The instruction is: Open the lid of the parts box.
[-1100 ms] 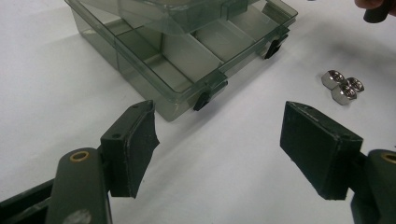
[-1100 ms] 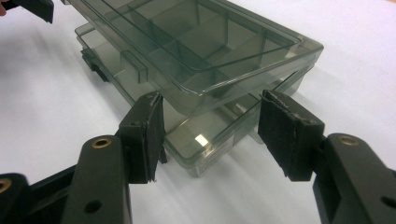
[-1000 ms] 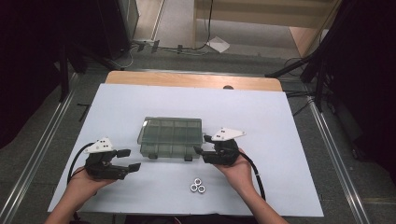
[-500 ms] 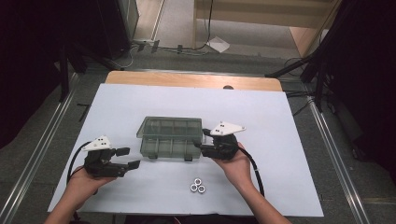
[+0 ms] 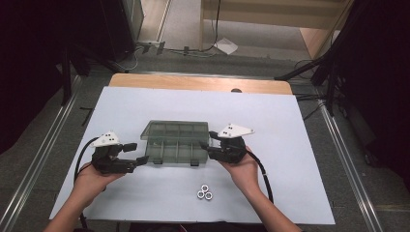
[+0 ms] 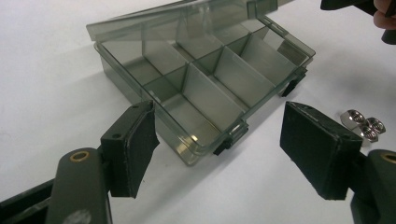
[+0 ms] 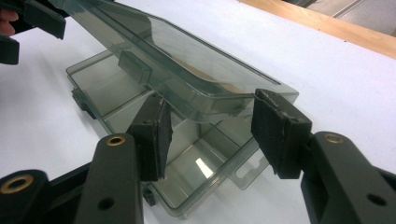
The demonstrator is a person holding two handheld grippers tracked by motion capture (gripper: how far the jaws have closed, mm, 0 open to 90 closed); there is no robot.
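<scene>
The compartment box [image 5: 176, 142] sits mid-desk [image 5: 300, 125], lid partly raised. The right gripper [image 5: 211, 146] (jaws just closing) straddles the lid corner, not gripping. The left gripper [image 5: 140, 153] stands wide beside the box.

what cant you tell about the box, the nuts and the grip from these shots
- Box lid: the right gripper view shows the right gripper with jaws around its corner; whether the pads press is unclear.
- Nuts: too small in the high view, partly behind the left gripper jaw in its view; thread unreadable.
- Far compartments: lid blocks them.
</scene>
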